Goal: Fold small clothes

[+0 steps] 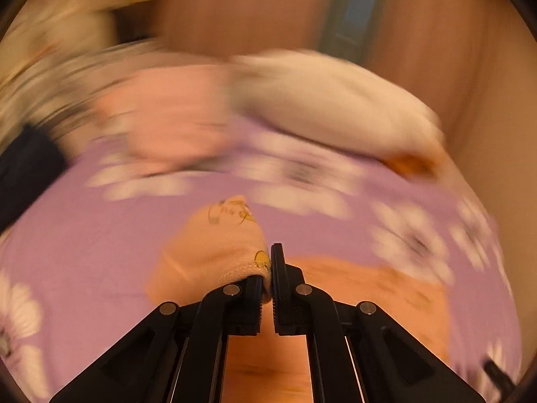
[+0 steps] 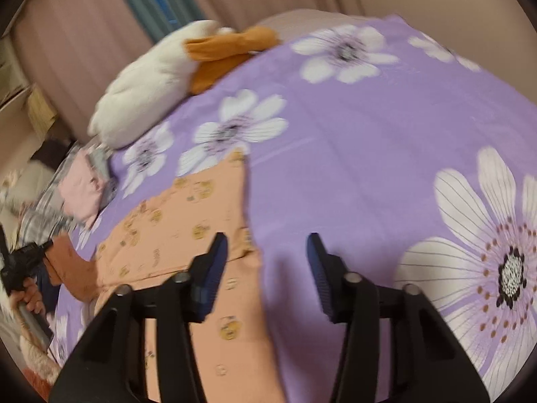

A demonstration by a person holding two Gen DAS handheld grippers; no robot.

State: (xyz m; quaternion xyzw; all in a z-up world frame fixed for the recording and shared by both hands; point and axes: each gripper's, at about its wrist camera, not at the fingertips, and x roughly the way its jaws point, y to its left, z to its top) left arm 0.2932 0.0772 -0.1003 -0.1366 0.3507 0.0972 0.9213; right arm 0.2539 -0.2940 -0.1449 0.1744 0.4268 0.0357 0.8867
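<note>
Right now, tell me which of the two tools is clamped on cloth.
The left tool: it is shut on a hem of the peach printed garment. The right tool stands open over the purple flowered bedsheet, gripping nothing.

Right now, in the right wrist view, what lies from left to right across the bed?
Left gripper clamped on a corner of the orange garment → pink folded cloth → white plush toy → orange patterned garment → open right gripper → large white flower on the purple sheet.
</note>
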